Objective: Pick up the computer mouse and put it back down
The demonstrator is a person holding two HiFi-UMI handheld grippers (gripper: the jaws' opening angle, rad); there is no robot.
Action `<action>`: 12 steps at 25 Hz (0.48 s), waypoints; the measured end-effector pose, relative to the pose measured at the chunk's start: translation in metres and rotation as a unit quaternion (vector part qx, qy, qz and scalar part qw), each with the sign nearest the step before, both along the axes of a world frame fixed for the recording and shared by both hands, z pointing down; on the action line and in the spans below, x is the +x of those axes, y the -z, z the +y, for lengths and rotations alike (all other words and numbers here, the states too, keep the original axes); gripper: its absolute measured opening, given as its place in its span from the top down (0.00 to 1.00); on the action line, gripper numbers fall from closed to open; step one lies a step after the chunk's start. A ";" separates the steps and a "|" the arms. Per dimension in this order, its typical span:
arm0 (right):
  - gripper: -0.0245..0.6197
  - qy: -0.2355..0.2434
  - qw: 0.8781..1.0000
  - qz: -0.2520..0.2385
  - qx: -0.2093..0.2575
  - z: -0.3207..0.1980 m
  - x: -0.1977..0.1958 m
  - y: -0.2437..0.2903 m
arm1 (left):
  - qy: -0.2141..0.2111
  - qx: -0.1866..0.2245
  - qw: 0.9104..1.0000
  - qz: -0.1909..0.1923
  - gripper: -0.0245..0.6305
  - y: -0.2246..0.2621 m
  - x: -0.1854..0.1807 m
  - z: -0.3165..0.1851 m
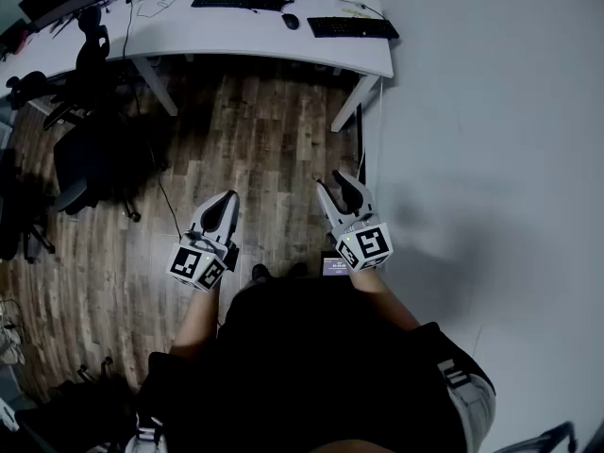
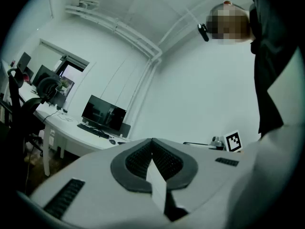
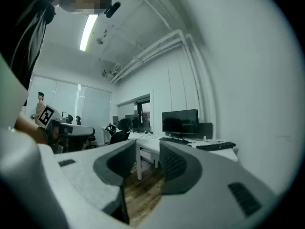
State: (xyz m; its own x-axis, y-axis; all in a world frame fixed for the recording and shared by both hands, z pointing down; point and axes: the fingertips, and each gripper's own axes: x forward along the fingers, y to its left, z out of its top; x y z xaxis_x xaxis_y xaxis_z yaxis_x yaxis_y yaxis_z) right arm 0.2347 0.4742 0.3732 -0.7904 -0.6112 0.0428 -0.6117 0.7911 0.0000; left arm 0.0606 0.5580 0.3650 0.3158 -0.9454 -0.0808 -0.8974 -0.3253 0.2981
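The dark computer mouse (image 1: 290,21) lies on the white desk (image 1: 236,38) at the far end of the room, between two black keyboards. It shows as a small dark spot (image 2: 112,141) in the left gripper view. Both grippers are held level above the wooden floor, well short of the desk. My left gripper (image 1: 225,203) has its ribbed pads pressed together (image 2: 152,142) with nothing in them. My right gripper (image 1: 340,189) stands open, floor showing through the gap (image 3: 147,151), and holds nothing.
Black keyboards (image 1: 238,0) (image 1: 351,27) flank the mouse, and a monitor (image 2: 104,114) stands behind. Black office chairs (image 1: 94,149) stand at the left over the wooden floor (image 1: 255,149). A white wall (image 1: 491,140) runs along the right. Cables hang by the desk leg (image 1: 351,107).
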 end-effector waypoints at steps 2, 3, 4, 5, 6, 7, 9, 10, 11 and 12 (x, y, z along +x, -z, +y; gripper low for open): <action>0.72 0.006 1.000 0.005 -0.003 0.000 0.008 0.000 | 0.002 0.003 1.000 0.003 0.97 0.006 0.011 0.000; 0.72 0.010 1.000 0.007 -0.004 -0.001 0.012 0.001 | 0.003 0.005 1.000 0.004 0.97 0.009 0.016 0.000; 0.72 0.015 1.000 0.008 -0.004 -0.003 0.016 0.003 | 0.002 0.007 1.000 0.002 0.97 0.011 0.022 -0.001; 0.72 0.019 1.000 0.008 -0.004 -0.005 0.019 0.004 | 0.000 0.008 1.000 -0.001 0.97 0.014 0.028 -0.003; 0.72 0.022 1.000 0.008 -0.006 -0.008 0.021 0.005 | -0.002 0.008 1.000 -0.004 0.97 0.017 0.032 -0.006; 0.70 0.023 1.000 0.008 -0.010 -0.011 0.023 0.005 | -0.003 0.008 1.000 -0.006 0.97 0.021 0.036 -0.008; 0.64 0.020 1.000 0.009 -0.014 -0.014 0.028 0.004 | -0.004 0.010 1.000 -0.008 0.97 0.025 0.043 -0.010; 0.61 0.017 1.000 0.008 -0.013 -0.015 0.031 0.003 | -0.005 0.011 1.000 -0.009 0.97 0.026 0.046 -0.011; 0.56 0.015 1.000 0.007 -0.013 -0.015 0.034 0.002 | -0.005 0.011 1.000 -0.009 0.97 0.026 0.049 -0.012; 0.51 0.013 1.000 0.005 -0.015 -0.015 0.037 0.001 | -0.006 0.010 1.000 -0.009 0.97 0.026 0.052 -0.012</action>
State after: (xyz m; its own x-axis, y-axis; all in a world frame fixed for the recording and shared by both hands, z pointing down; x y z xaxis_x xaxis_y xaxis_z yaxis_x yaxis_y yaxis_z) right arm 0.2722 0.4592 0.3719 -0.8053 -0.5889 0.0685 -0.5912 0.8063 -0.0189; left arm 0.1122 0.5455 0.3390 0.3287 -0.9398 -0.0929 -0.8987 -0.3416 0.2752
